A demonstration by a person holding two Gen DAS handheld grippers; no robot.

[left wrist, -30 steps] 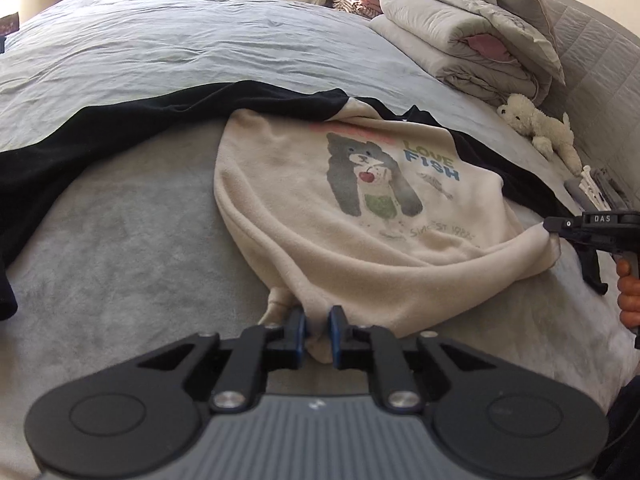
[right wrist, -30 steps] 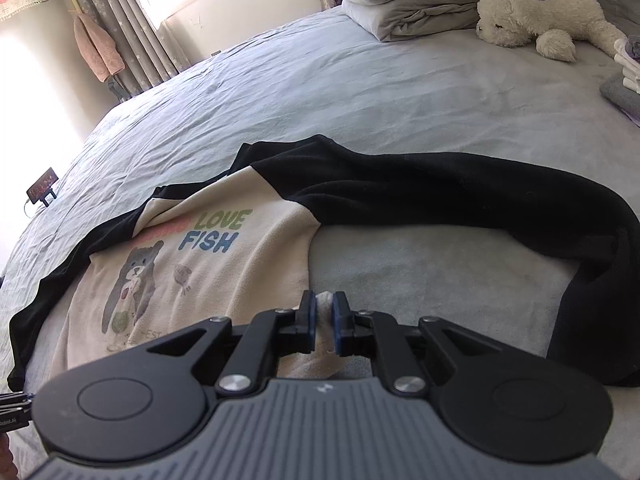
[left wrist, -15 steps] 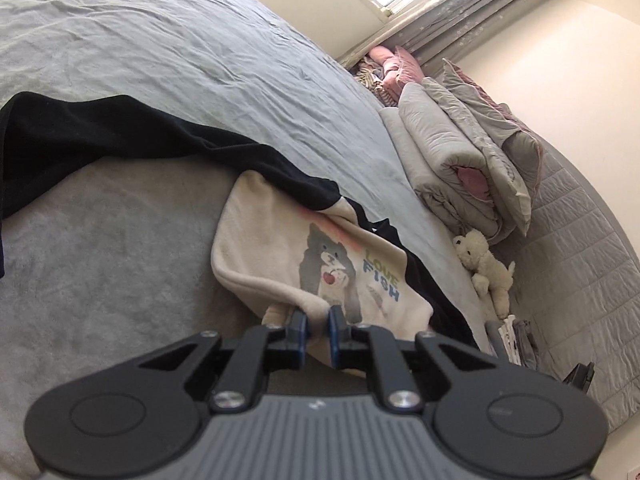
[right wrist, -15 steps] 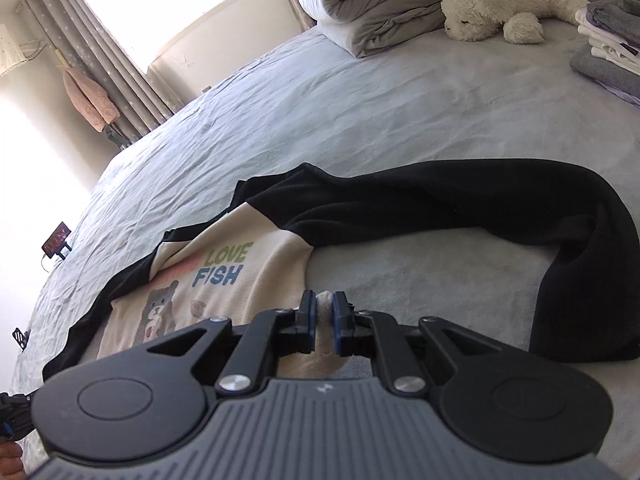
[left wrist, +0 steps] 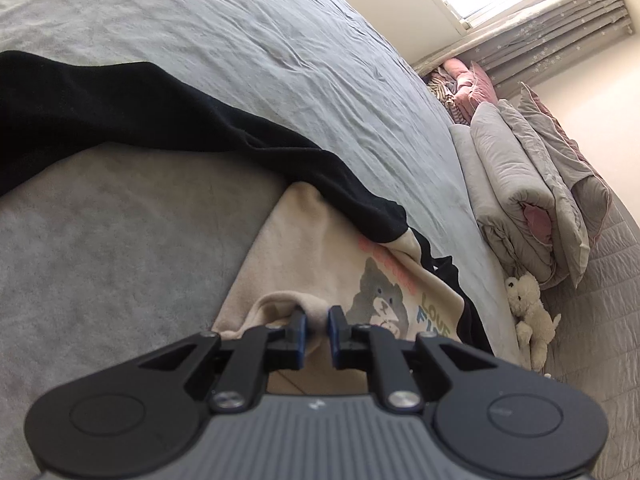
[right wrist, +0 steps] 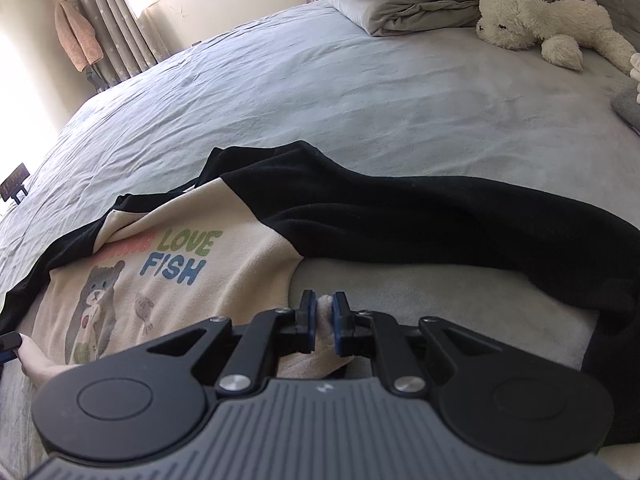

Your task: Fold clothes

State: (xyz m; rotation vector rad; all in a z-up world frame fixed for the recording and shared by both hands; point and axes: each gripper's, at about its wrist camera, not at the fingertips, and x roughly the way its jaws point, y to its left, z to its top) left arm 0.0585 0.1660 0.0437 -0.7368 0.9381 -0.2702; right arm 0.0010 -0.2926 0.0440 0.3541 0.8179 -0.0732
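Observation:
A cream sweatshirt (left wrist: 320, 276) (right wrist: 224, 280) with black sleeves and a cat print reading "LOVE FISH" lies on the grey bed. My left gripper (left wrist: 317, 320) is shut on a bunched fold of the cream hem at one bottom corner. My right gripper (right wrist: 323, 304) is shut on the cream hem at the other bottom corner. One black sleeve (left wrist: 140, 120) stretches away to the left in the left wrist view. The other black sleeve (right wrist: 460, 220) runs to the right in the right wrist view. The left gripper's tip (right wrist: 9, 344) shows at the left edge of the right wrist view.
A grey blanket (left wrist: 100, 240) covers the near part of the bed, with a lighter sheet (right wrist: 320, 80) beyond. Folded grey quilts (left wrist: 520, 188) (right wrist: 420, 4) and a white plush toy (left wrist: 530, 312) (right wrist: 540, 28) lie at the headboard end. Folded clothes (right wrist: 630, 100) sit at the right edge.
The left wrist view has rolled strongly, and the left gripper has carried its cream hem corner forward over the shirt body, towards the print. The right gripper shifted a little, keeping its hold.

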